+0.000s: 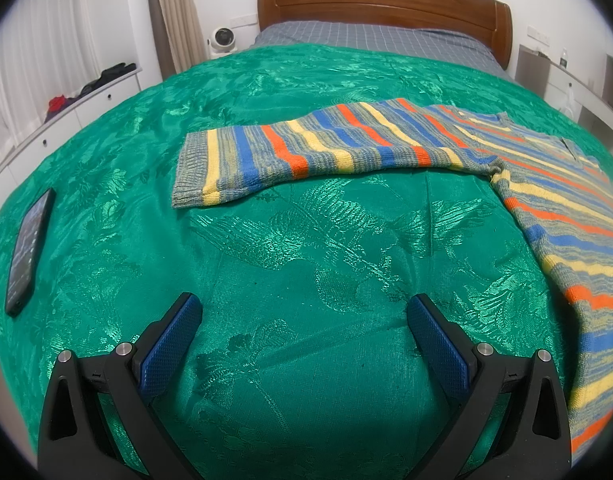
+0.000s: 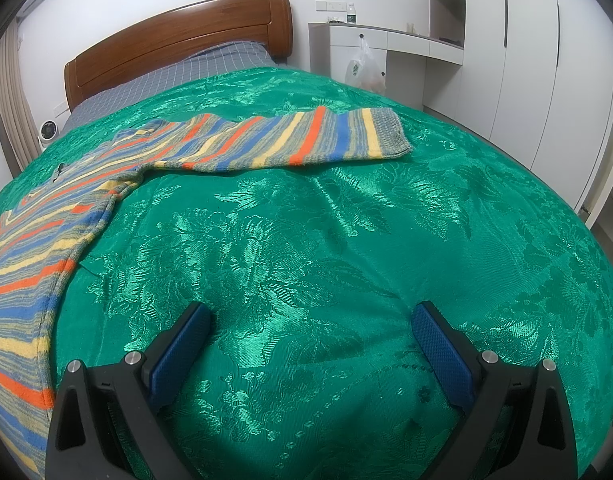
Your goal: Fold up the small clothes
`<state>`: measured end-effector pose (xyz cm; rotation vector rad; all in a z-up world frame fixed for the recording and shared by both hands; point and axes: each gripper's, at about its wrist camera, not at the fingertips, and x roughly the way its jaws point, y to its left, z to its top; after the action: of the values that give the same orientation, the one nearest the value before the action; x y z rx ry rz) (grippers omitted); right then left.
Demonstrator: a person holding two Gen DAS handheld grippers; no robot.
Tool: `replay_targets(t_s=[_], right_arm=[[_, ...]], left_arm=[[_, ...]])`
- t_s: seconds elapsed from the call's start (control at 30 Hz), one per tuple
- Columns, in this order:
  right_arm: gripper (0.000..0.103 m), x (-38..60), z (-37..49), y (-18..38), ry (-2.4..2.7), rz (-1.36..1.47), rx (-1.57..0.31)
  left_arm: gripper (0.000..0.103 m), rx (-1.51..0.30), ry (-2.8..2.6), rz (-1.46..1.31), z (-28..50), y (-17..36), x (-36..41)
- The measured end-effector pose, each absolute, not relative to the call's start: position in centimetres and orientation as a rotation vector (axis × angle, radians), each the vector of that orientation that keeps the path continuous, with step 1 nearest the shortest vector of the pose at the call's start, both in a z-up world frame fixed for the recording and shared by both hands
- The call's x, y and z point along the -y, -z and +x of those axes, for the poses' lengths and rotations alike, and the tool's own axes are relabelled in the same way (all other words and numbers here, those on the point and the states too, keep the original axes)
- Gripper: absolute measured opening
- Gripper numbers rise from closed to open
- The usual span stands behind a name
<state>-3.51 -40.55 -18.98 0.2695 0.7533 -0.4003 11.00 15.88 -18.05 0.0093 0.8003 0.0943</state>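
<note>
A striped knit sweater in blue, orange, yellow and grey lies flat on the green bedspread. In the left wrist view its body runs off the right edge and one sleeve stretches left. In the right wrist view the sweater body is at the left and its other sleeve stretches right. My left gripper is open and empty over bare bedspread, short of the sleeve. My right gripper is open and empty over the bedspread, right of the body.
A black phone lies on the bedspread at the far left. A wooden headboard and grey checked sheet are at the back. White drawers stand left of the bed; a white cabinet with a hanging plastic bag stands right.
</note>
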Motion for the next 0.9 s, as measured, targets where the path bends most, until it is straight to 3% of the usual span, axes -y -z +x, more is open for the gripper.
replay_targets(t_s=[0.9], right_arm=[[0.1,40.56,-3.47,19.09,0.404,0.263,-0.752]], left_arm=[[0.103,-0.799,-0.095,0.011,10.97,18.06,-15.89]])
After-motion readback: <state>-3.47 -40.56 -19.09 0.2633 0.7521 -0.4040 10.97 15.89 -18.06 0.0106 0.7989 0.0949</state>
